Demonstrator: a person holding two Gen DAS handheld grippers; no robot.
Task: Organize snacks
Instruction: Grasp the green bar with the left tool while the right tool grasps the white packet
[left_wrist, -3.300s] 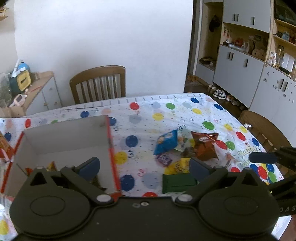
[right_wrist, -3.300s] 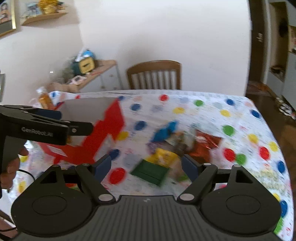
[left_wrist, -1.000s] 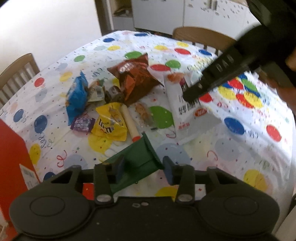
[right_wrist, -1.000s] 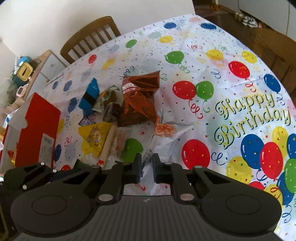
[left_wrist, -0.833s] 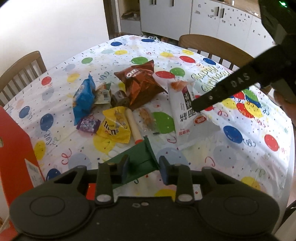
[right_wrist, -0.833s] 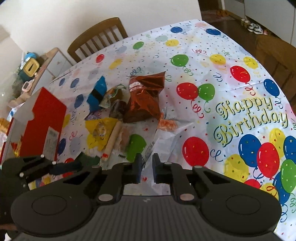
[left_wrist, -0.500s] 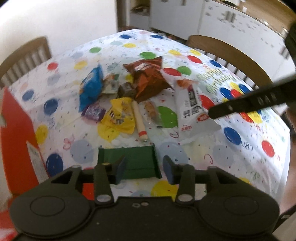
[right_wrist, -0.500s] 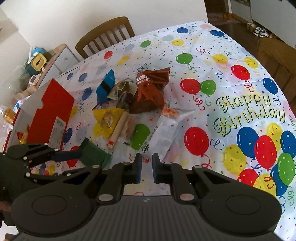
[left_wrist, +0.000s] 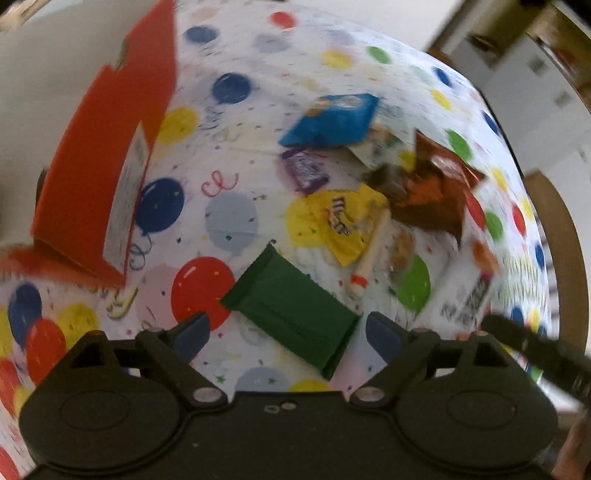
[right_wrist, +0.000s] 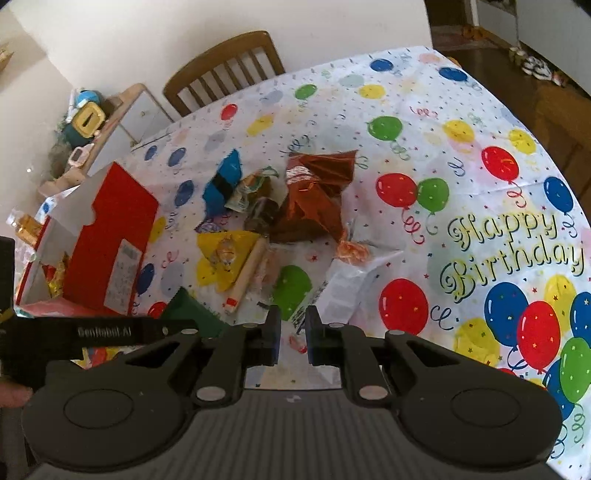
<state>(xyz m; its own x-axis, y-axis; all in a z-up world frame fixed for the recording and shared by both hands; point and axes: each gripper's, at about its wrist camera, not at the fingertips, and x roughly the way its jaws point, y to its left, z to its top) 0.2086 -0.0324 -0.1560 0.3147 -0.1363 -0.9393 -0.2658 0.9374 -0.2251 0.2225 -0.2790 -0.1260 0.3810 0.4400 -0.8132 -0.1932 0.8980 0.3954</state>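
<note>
1. Just in front of the left tongs (left_wrist: 286, 334) lies the green packet (left_wrist: 291, 308). It rests flat on the counter (left_wrist: 236, 221), between the two spread blue pads (left_wrist: 192, 328).
2. The left tongs are let go and wide apart, and they hold nothing. The packet touches neither pad, as far as the blurry left view shows.
3. The packet's long side runs slantwise, from up on the left down to the right. So it lies crooked across the gap, not straight across it. Its near right corner sits close to the right pad.
4. The right tongs (right_wrist: 293, 338) are pressed nearly together on the white packet (right_wrist: 347, 284). The packet's near end goes between the two tips. The squeeze looks like a real hold, but the very tip of the bag is hard to see.
5. The red box (right_wrist: 110, 236) stands to the left of both tongs, and some wrappers can be seen inside it. The left tongs are the nearer ones to it.
6. The other snacks lie in a heap farther out: the yellow bag (left_wrist: 340, 221), the blue bag (left_wrist: 332, 120) and the brown bag (right_wrist: 314, 195).
7. The next move is likely to close the left tongs on the green packet. A small turn of the wrist would help, so the pads meet its flat sides and not a corner.
</note>
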